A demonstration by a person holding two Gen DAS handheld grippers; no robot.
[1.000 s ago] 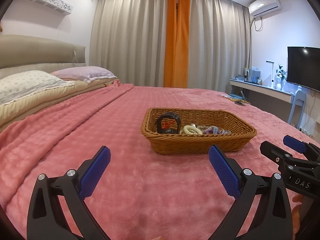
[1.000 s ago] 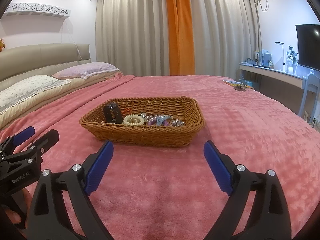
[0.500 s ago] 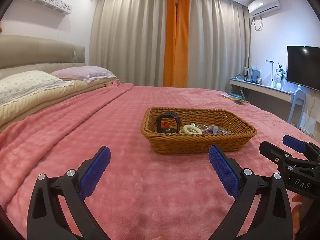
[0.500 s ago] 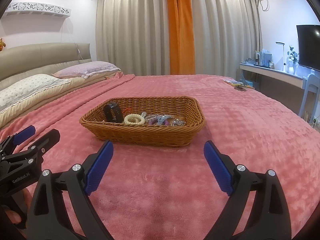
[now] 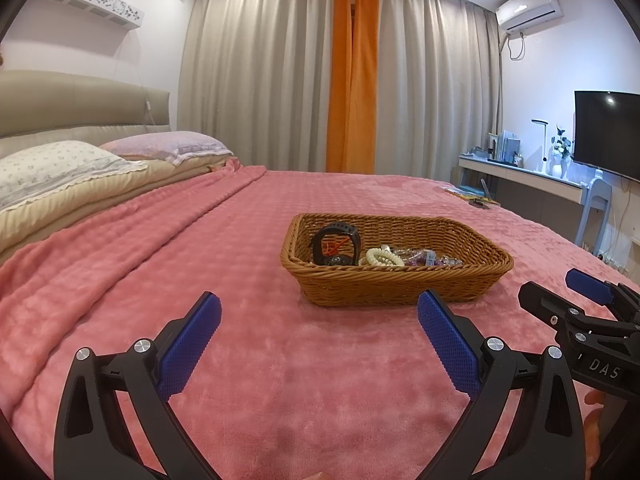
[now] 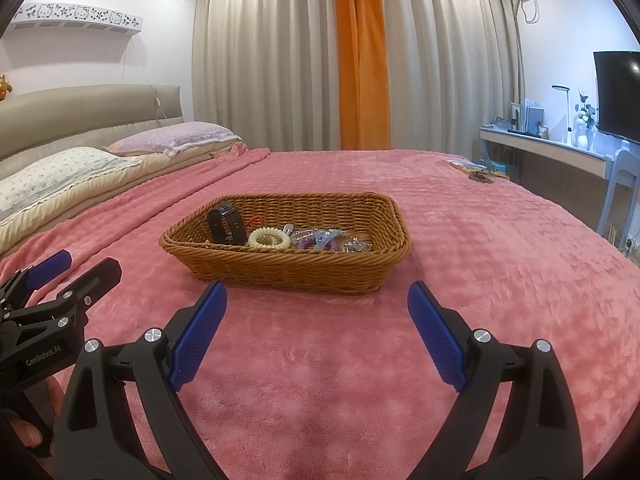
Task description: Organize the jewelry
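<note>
A brown wicker basket (image 5: 400, 284) (image 6: 288, 270) sits on the pink bedspread ahead of both grippers. It holds a black watch band (image 5: 335, 245) (image 6: 227, 224), a cream coil hair tie (image 5: 385, 258) (image 6: 269, 239), a blue clip (image 6: 326, 238) and other small jewelry. My left gripper (image 5: 318, 308) is open and empty, above the bedspread short of the basket; it also shows in the right wrist view (image 6: 76, 266). My right gripper (image 6: 316, 298) is open and empty, just short of the basket's near rim; it also shows in the left wrist view (image 5: 560, 288).
The pink bedspread (image 6: 480, 264) covers a wide bed. Pillows (image 5: 60, 168) and a headboard lie at the left. Small items (image 6: 480, 170) lie at the bed's far right edge. A desk (image 6: 560, 152), chair and TV (image 5: 608, 136) stand to the right.
The right gripper has edged slightly closer to the basket. The left gripper has barely moved. Both stay open.
</note>
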